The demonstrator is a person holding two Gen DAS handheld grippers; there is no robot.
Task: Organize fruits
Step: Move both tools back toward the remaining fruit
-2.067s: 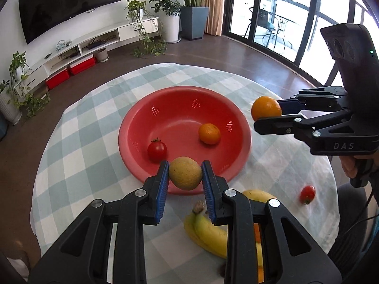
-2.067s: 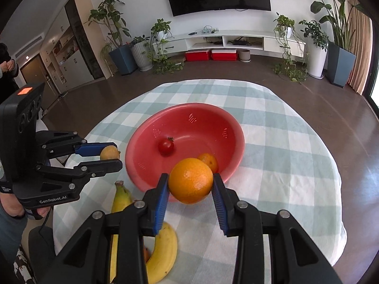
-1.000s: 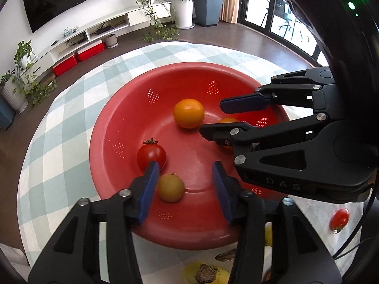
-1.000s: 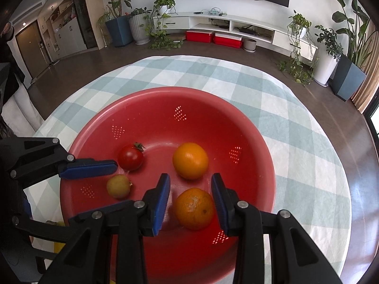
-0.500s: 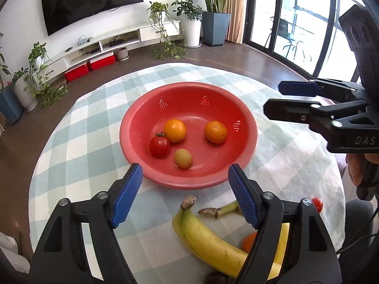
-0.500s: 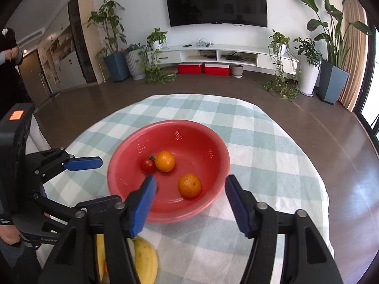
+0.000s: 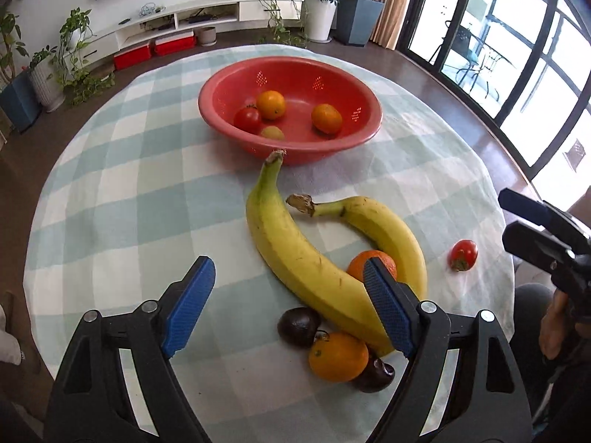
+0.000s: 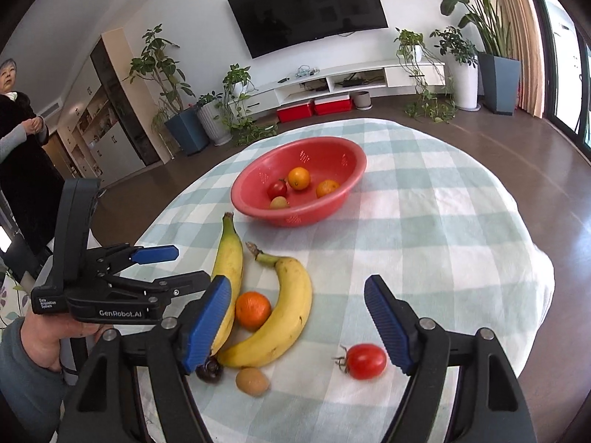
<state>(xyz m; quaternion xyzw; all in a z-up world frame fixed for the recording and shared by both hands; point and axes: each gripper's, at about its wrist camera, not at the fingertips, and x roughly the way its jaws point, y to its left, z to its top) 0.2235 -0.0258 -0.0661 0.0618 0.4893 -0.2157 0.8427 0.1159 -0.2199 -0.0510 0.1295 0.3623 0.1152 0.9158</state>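
Note:
The red bowl [image 7: 314,149] [image 8: 295,217] at the far side of the checked table holds two oranges [image 7: 270,104], a tomato [image 7: 246,119] and a small yellow-green fruit [image 7: 272,133]. Nearer lie two bananas [image 7: 295,247] [image 8: 291,310] with an orange [image 8: 253,310] between them. Around them are a tomato [image 8: 365,361], another orange [image 7: 338,356], a yellowish fruit [image 8: 252,381] and dark fruits [image 7: 299,326]. My left gripper [image 7: 286,277] [image 8: 192,265] hangs open and empty over the long banana. My right gripper [image 8: 297,291] [image 7: 505,216] is opening, with nothing between its jaws.
The round table's cloth [image 7: 147,184] drops off at the near and right edges. A person [image 8: 18,147] in dark clothes stands at the far left of the room. Potted plants and a low TV shelf line the back wall.
Both grippers have drawn back from inside the bowl to the near side of the table and opened wider. The fruits they let go of stay in the bowl.

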